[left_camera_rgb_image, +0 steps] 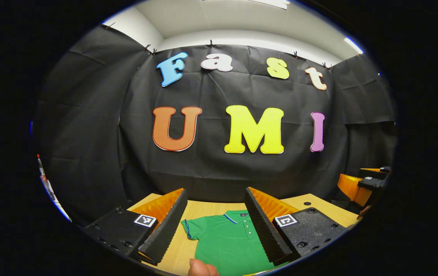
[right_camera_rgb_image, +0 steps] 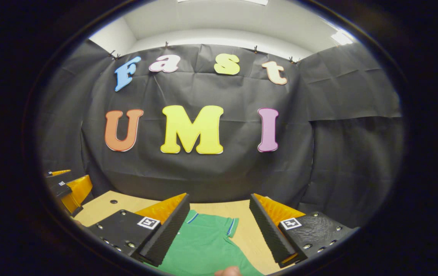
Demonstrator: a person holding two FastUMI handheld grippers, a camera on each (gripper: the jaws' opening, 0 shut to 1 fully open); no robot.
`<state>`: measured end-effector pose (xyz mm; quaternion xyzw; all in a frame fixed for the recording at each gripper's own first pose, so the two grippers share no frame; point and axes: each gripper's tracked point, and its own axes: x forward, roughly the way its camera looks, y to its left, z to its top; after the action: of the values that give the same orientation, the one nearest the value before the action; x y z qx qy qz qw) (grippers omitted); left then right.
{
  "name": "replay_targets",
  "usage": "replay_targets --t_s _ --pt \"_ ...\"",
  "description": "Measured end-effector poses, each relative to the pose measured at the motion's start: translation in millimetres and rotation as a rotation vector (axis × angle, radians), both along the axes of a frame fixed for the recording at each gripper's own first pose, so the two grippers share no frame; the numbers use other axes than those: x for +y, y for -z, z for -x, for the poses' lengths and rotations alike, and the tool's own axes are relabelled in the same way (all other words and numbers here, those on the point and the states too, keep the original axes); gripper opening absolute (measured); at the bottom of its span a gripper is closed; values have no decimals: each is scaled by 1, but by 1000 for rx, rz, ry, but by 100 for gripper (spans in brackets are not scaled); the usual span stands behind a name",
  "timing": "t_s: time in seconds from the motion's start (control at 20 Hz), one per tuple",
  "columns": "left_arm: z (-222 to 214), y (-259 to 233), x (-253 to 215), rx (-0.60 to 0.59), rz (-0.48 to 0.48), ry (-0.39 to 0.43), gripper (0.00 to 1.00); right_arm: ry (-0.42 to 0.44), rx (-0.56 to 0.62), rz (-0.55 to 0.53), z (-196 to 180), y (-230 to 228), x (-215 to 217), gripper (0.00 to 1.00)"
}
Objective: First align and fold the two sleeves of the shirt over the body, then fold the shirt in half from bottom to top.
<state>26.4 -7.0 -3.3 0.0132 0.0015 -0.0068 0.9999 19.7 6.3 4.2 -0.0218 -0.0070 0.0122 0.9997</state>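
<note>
left gripper (left_camera_rgb_image: 216, 220): jaws spread wide, holding nothing, raised above table | right gripper (right_camera_rgb_image: 219, 226): jaws wide apart, holding nothing | green short-sleeved polo shirt (left_camera_rgb_image: 228, 239): flat on light wooden table (left_camera_rgb_image: 314, 205), collar toward wall, both sleeves spread out | fingertip (left_camera_rgb_image: 201, 268) at bottom edge

We see the shirt (left_camera_rgb_image: 230, 239) flat on the table (left_camera_rgb_image: 203, 210), with bare wood beyond its collar up to the booth wall, which closes the far side. In the left gripper view, open table lies left of the sleeve; the right gripper (left_camera_rgb_image: 360, 184) hangs well off at the right edge. In the right gripper view, bare table lies right of the shirt (right_camera_rgb_image: 203, 245); the left gripper (right_camera_rgb_image: 67, 188) stands apart at far left.
</note>
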Motion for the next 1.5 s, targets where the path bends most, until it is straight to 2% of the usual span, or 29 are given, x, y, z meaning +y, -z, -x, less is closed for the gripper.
replay_targets --t_s 0.05,0.1,0.5,0.8,0.95,1.15,1.5 --pt "-1 1 0 1 0 -1 100 1 2 0 -2 1 -1 98" --pt "-3 1 0 1 -1 -2 96 1 3 1 -5 1 -2 98" --pt "-21 2 -10 -10 -16 1 96 -3 4 13 -29 -1 -6 96" --pt "-33 3 -16 -10 -25 -5 96 -10 39 31 -71 0 -10 98" --pt "-34 -3 -18 -16 -11 -8 96 4 80 40 -105 6 -18 98" --pt "-36 -5 -20 -14 -9 -17 96 8 212 42 -161 41 -28 98" --pt "-36 -8 -21 -2 -15 -46 96 42 410 39 -261 135 -55 98"
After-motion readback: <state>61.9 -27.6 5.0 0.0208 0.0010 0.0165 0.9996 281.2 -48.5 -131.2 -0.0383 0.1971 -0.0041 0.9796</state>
